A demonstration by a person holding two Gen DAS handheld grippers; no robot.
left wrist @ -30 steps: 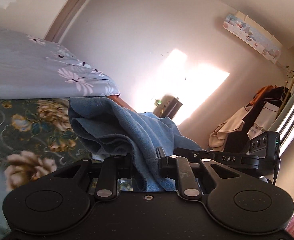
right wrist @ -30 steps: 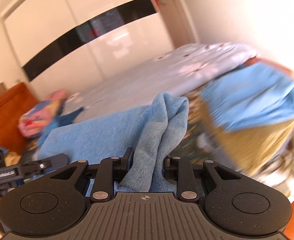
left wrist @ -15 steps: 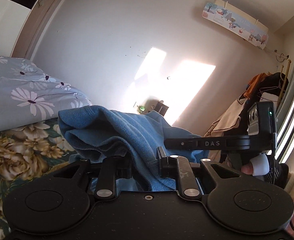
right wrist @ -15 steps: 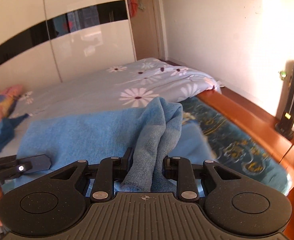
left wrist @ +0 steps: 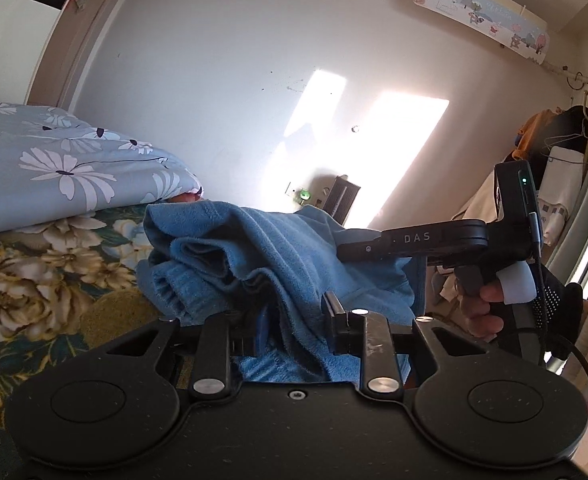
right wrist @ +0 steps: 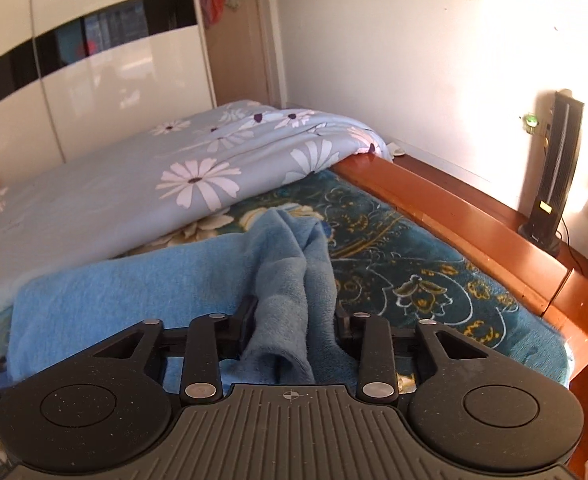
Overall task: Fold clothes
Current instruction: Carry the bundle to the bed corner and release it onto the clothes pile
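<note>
A bed (right wrist: 474, 216) with a wooden frame is covered by a teal flowered sheet (right wrist: 414, 280). On it, a grey daisy quilt (right wrist: 133, 184) and a blue fleece garment (right wrist: 113, 296) are laid.

Left gripper (left wrist: 296, 330) clamps a bunched blue fleece garment (left wrist: 261, 252) above a floral bedspread (left wrist: 33, 280). To the right, a hand (left wrist: 494, 308) holds the right gripper (left wrist: 348, 242), its tip against the garment. Grey daisy-print duvet (left wrist: 53, 164) lies behind.
</note>
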